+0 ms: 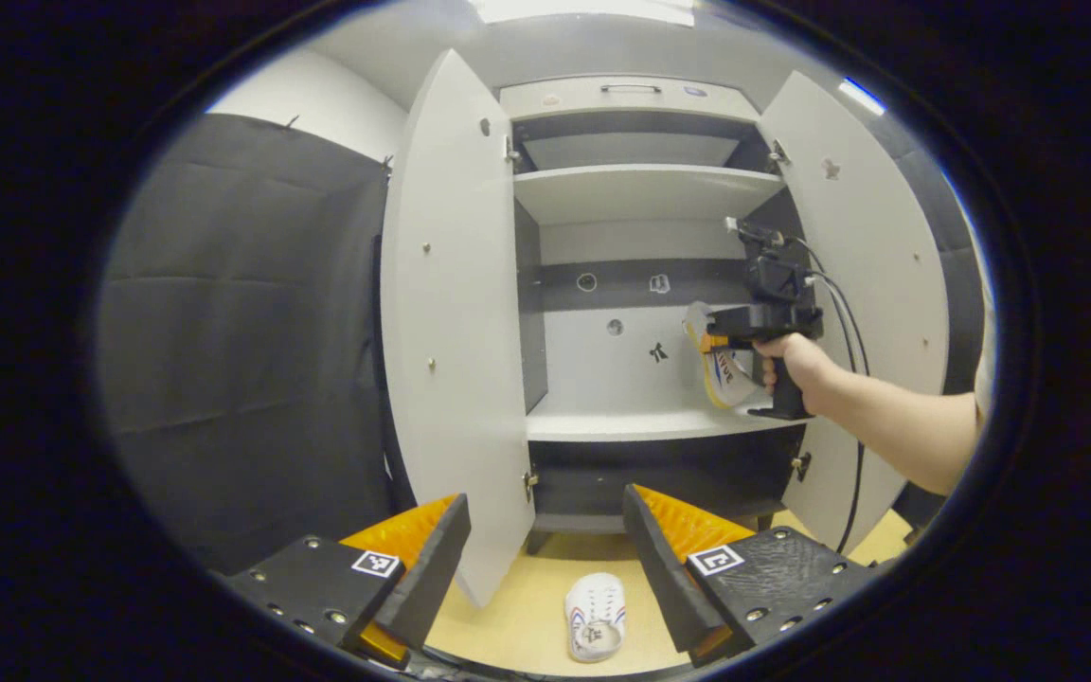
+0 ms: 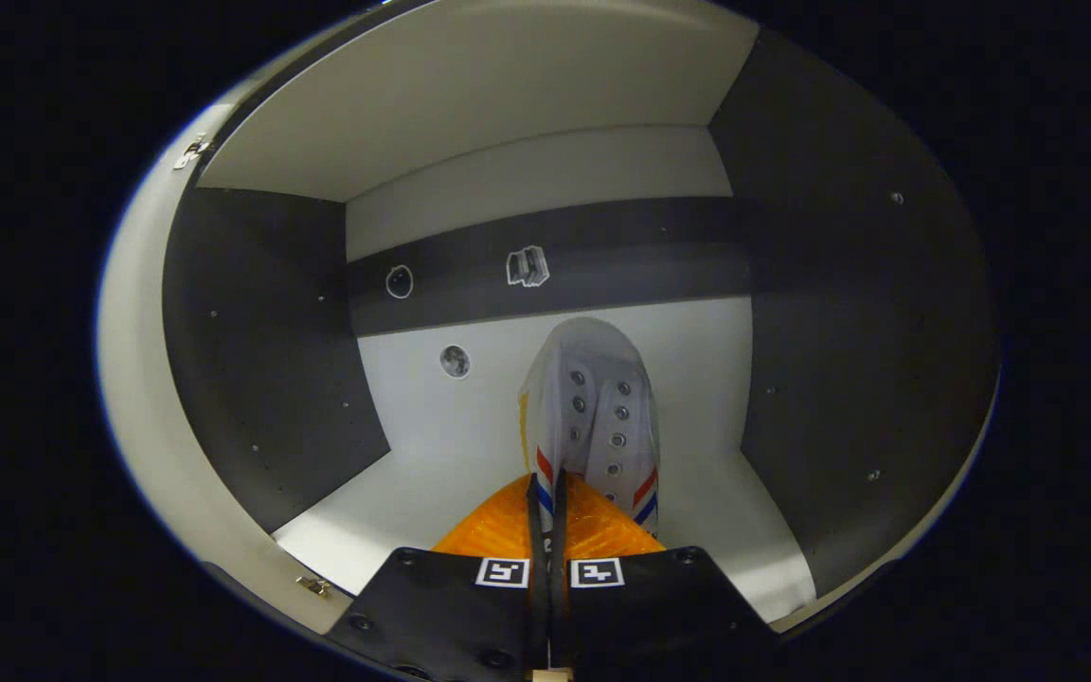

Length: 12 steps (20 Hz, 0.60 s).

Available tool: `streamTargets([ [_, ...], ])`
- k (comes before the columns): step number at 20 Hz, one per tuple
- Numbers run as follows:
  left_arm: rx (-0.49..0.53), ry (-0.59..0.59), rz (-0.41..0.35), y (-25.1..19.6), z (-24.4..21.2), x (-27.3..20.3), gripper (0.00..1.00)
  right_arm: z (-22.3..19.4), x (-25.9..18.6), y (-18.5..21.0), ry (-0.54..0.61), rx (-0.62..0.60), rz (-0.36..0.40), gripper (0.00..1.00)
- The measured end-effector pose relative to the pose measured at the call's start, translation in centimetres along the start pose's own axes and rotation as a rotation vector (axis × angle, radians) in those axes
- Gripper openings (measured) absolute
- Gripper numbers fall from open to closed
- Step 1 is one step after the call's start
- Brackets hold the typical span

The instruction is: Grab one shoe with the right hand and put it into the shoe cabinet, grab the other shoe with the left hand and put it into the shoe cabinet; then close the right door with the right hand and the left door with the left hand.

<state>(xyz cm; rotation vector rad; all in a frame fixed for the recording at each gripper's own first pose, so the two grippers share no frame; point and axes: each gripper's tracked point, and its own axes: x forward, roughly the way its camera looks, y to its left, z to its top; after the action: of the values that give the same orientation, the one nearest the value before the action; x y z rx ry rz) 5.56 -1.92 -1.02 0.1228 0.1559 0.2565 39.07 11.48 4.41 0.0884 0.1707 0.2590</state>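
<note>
We see the right gripper (image 2: 545, 507) with its fingers pressed together on the edge of a white shoe (image 2: 593, 407), which points away from us into the cabinet (image 2: 849, 360). Below the shoe lies the pale shelf (image 2: 384, 502); dark side walls rise to either side, and a dark band (image 2: 602, 260) crosses the back wall ahead

The right gripper (image 1: 708, 343) has a black pistol-grip body, trailing black cables (image 1: 850, 332), held by a bare-armed hand (image 1: 796, 365).
</note>
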Motion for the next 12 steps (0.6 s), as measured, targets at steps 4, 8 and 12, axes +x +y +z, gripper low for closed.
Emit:
streamTargets([
  [4, 0.005, 0.022, 0.027, -1.1, -0.2, -0.3, 0.94, -1.2, 1.7, -0.5, 0.031, 0.032, -0.012, 0.03],
  [8, 0.027, 0.035, 0.023, -1.7, -0.5, 0.2, 0.94, -2.6, 2.6, -0.4, 0.063, 0.022, -0.029, 0.09],
  [12, 0.005, 0.035, 0.028, -2.2, -0.7, 0.8, 0.94, 1.5, 2.1, 0.7, -0.095, -0.001, 0.001, 0.27],
])
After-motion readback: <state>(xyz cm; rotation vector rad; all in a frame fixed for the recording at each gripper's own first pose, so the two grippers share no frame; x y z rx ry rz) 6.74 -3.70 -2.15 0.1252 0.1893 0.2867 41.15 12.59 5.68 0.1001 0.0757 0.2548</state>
